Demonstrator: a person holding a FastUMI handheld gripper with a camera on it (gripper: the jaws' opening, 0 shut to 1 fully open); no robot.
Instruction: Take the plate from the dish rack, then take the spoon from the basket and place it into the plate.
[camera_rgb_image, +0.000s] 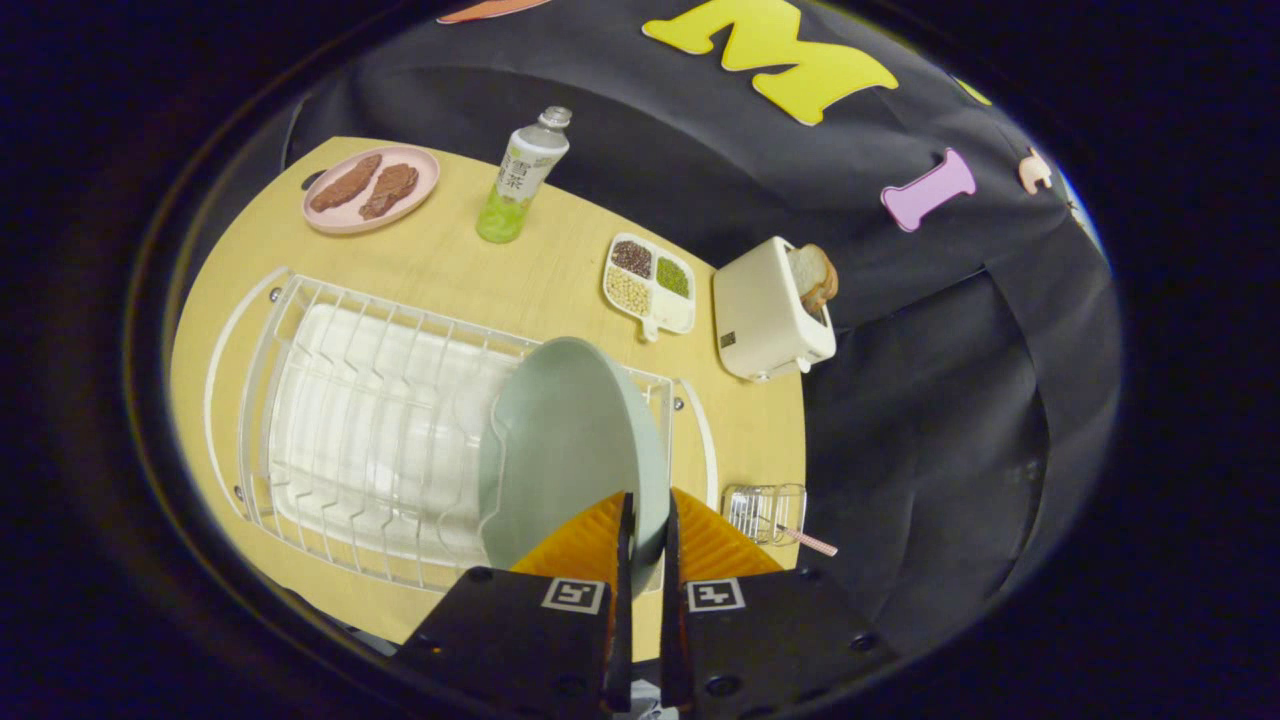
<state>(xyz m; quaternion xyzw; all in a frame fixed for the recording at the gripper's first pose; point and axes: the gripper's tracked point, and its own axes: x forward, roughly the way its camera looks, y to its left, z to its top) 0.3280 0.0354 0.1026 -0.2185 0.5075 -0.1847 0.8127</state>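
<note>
Your tool (646, 520) is clamped on the lower rim of the plate (565, 450), which stands on edge over the dish rack (350, 440). With only the rim pinched, it may pivot or snag the wires. Right of your fingers, the spoon (812, 543) waits in the basket (762, 512).
</note>
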